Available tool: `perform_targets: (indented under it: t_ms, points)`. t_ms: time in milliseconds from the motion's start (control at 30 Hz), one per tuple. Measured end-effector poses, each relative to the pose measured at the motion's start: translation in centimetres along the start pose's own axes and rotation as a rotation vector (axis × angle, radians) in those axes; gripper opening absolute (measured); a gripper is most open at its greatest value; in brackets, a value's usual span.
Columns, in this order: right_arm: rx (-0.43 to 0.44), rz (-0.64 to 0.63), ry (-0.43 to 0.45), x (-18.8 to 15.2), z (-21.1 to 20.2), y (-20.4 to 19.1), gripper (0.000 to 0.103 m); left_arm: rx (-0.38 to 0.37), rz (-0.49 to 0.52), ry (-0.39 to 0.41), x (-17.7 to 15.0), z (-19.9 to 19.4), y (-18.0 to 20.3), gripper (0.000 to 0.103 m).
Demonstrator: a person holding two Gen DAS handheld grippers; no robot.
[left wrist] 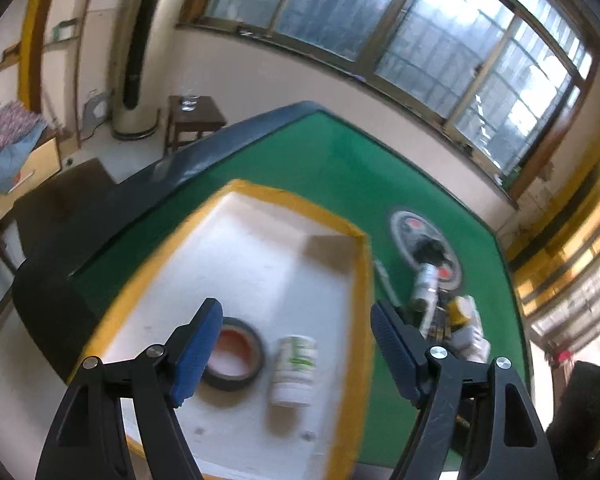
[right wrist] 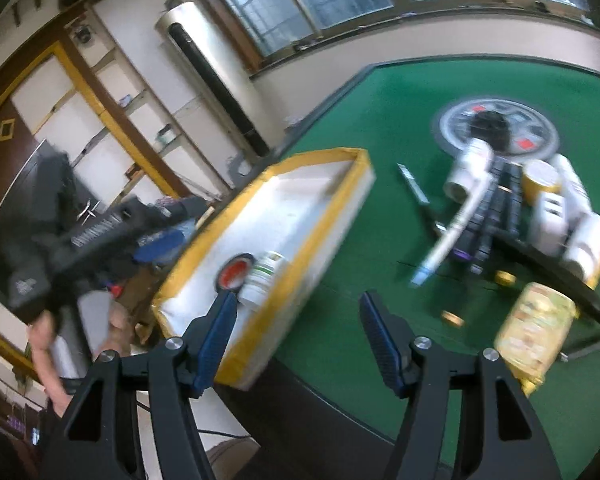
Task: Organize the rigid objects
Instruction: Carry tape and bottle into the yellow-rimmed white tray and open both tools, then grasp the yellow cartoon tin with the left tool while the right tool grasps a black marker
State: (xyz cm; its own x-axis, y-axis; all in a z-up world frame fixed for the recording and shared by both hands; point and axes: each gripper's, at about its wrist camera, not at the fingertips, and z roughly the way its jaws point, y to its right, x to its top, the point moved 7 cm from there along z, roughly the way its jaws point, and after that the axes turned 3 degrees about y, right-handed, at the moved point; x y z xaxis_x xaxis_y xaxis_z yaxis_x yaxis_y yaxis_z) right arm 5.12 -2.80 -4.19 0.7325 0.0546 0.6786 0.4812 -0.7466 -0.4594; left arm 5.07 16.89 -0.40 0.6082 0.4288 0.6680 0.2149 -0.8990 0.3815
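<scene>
Both grippers, left (left wrist: 296, 354) and right (right wrist: 298, 344), are held open, empty; the clutter pile (right wrist: 520, 208) is seen, seemingly, ahead-right of the right.

White tray (left wrist: 364, 280) edged yellow, green table (left wrist: 360, 168), white bottle (left wrist: 294, 372) with green label.

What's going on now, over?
Both grippers, left and right, open, empty. Tape roll and white bottle in tray. Pile waiting. Nothing blocking.
</scene>
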Motion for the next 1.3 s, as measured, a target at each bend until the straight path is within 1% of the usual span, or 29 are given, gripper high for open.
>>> perform_targets:
  t_ms: [133, 233, 300, 367, 467, 633, 767, 867, 933, 1033, 1100, 1167, 1233, 1300]
  points:
    - [-0.031, 0.026, -0.009, -1.0, -1.0, 2.0, 0.063, -0.044, 0.083, -0.02, -0.8, -0.1, 4.1, 0.08]
    - [-0.033, 0.039, -0.015, -1.7, -1.2, 2.9, 0.063, -0.058, 0.142, -0.02, -1.5, -0.3, 6.0, 0.08]
    - [-0.026, 0.048, -0.018, -2.4, -1.3, 3.3, 0.063, -0.06, 0.192, -0.005, -1.9, -0.8, 7.1, 0.08]
    - [-0.023, 0.054, -0.026, -2.9, -1.3, 3.7, 0.063, -0.067, 0.208, -0.009, -2.3, -1.0, 7.6, 0.08]
    - [-0.032, 0.034, -0.018, -4.3, -2.1, 4.2, 0.063, -0.107, 0.22, -0.067, -3.6, -0.4, 8.8, 0.08]
    - [-0.071, 0.039, -0.024, -5.4, -3.5, 5.7, 0.063, -0.114, 0.306, -0.096, -5.4, 0.4, 10.8, 0.08]
    - [-0.113, 0.089, -0.014, -5.2, -4.6, 8.0, 0.062, -0.143, 0.342, -0.134, -6.5, 1.2, 12.1, 0.08]
    - [-0.139, 0.11, 0.018, -4.5, -5.6, 9.1, 0.062, -0.151, 0.363, -0.153, -7.2, 1.9, 12.8, 0.08]
    - [-0.154, 0.123, 0.023, -4.1, -5.8, 9.7, 0.062, -0.157, 0.372, -0.172, -7.6, 2.5, 13.2, 0.08]
    - [-0.203, 0.133, 0.013, -3.6, -5.3, 10.7, 0.062, -0.172, 0.373, -0.195, -8.1, 2.9, 13.7, 0.08]
    - [-0.248, 0.133, 0.018, -3.5, -5.7, 11.5, 0.062, -0.188, 0.378, -0.221, -8.6, 3.4, 14.3, 0.08]
    - [-0.277, 0.145, 0.019, -3.7, -6.3, 12.6, 0.062, -0.212, 0.405, -0.264, -9.5, 4.0, 15.4, 0.08]
    - [-0.281, 0.179, 0.024, -3.8, -6.9, 13.7, 0.062, -0.255, 0.443, -0.317, -10.7, 4.9, 16.8, 0.081]
    - [-0.289, 0.2, 0.023, -4.0, -7.4, 14.7, 0.062, -0.271, 0.482, -0.353, -11.7, 5.7, 18.0, 0.082]
